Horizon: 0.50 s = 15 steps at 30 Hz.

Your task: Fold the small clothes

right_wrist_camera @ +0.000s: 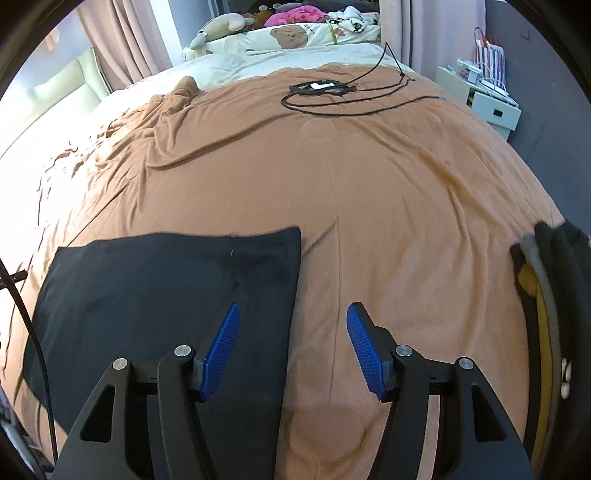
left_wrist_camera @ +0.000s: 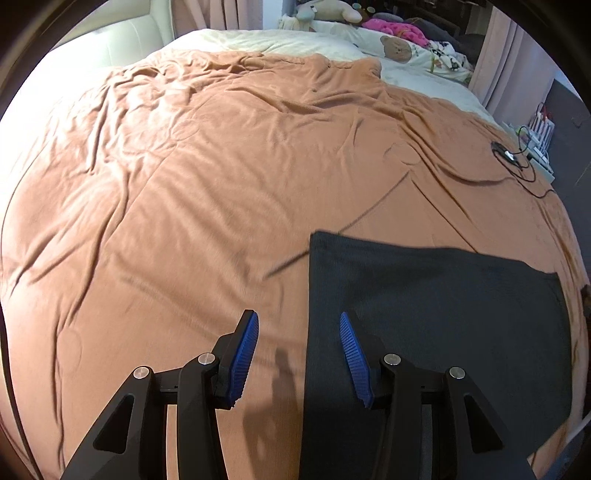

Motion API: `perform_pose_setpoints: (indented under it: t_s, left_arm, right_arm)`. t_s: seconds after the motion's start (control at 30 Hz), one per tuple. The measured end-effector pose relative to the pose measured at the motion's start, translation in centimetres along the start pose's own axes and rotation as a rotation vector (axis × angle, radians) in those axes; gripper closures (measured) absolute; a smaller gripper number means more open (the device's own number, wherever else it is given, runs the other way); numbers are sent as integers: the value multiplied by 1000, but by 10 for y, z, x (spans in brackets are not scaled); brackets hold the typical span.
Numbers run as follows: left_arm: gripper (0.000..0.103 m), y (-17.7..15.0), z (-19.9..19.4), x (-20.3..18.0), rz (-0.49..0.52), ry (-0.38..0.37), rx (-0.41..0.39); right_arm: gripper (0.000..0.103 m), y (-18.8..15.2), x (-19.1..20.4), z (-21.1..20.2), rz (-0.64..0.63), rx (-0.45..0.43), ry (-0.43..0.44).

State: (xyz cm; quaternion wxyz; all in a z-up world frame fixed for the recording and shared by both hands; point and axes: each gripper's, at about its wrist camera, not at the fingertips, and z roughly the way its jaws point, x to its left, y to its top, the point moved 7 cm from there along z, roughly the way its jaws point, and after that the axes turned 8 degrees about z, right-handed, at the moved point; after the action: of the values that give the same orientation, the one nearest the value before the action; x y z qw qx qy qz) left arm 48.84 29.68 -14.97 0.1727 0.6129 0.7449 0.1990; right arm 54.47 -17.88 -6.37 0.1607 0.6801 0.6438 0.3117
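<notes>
A dark folded garment [left_wrist_camera: 436,314] is seen laid flat on the orange blanket [left_wrist_camera: 221,184], at lower right of the left wrist view and lower left of the right wrist view, its edges squared as if a fold has been completed. The left gripper [left_wrist_camera: 297,354] and the right gripper [right_wrist_camera: 293,347] are held above its two sides, fingers parted and empty, nothing pinched between the blue pads [right_wrist_camera: 221,347]. A stack of clothes [right_wrist_camera: 546,302] is glimpsed at the right edge. The bed is shown rumpled, with a coiled black cable [right_wrist_camera: 332,92] near the top, plush toys [left_wrist_camera: 332,11] and pale pillows beyond, pink curtains [right_wrist_camera: 122,33] and a white nightstand [right_wrist_camera: 480,99].
</notes>
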Motion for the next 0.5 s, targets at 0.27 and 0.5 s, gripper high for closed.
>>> perform_pose_setpoints:
  t_s: [0.27, 0.5]
  left_arm:
    - [54, -48, -34, -2, -25, -24, 5]
    - [54, -97, -53, -10, -59, -41, 16]
  right_arm:
    - [44, -37, -15, -39, 55, 21, 25]
    - [44, -78, -31, -68, 108, 52, 35]
